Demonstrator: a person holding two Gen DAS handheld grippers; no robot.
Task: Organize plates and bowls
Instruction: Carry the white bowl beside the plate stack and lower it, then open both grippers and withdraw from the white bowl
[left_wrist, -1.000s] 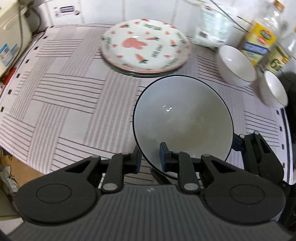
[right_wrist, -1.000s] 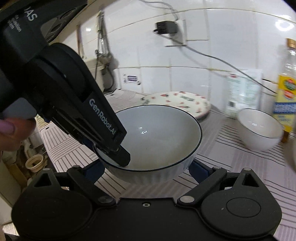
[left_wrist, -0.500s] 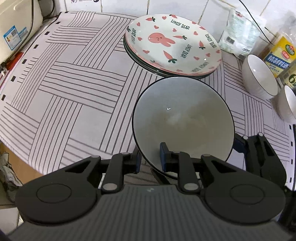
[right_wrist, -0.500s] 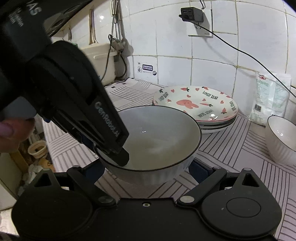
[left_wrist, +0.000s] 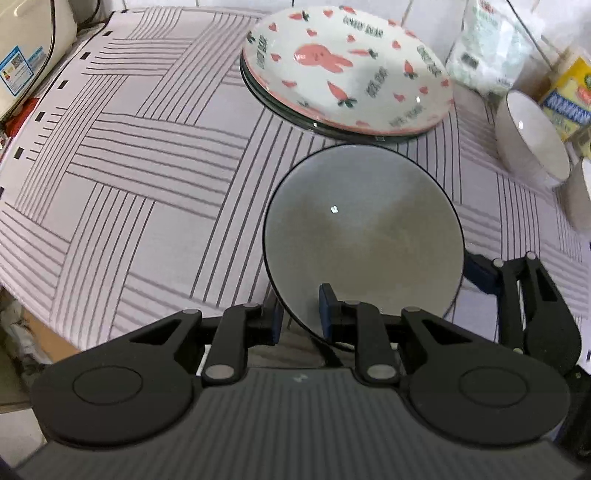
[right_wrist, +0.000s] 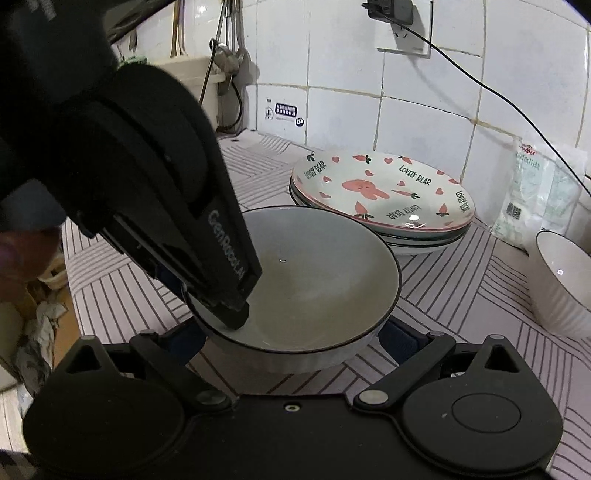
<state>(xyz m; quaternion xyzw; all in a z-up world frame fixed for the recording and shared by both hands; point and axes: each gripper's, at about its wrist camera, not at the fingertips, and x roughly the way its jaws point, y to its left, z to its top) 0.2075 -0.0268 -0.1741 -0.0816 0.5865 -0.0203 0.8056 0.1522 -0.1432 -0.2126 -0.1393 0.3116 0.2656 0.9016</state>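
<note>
The grey bowl (left_wrist: 364, 236) with a thin dark rim sits low over the striped cloth (left_wrist: 129, 177), just in front of the plate stack (left_wrist: 347, 74); whether its base touches the cloth cannot be told. The left gripper (left_wrist: 301, 314) is closed on the bowl's near rim, 1 finger inside the wall and 1 outside. The right gripper (right_wrist: 291, 341) is spread wide around the bowl's body, a blue pad at each side of the ribbed outer wall; contact there cannot be made out. The stack is topped by a white plate with a pink rabbit, carrots and hearts. To the right stand 2 white bowls (left_wrist: 532, 144), near each other. Behind them are a plastic bag (right_wrist: 539, 199) and a yellow-labelled bottle (left_wrist: 565, 99) against the tiled wall (right_wrist: 406, 122).
</note>
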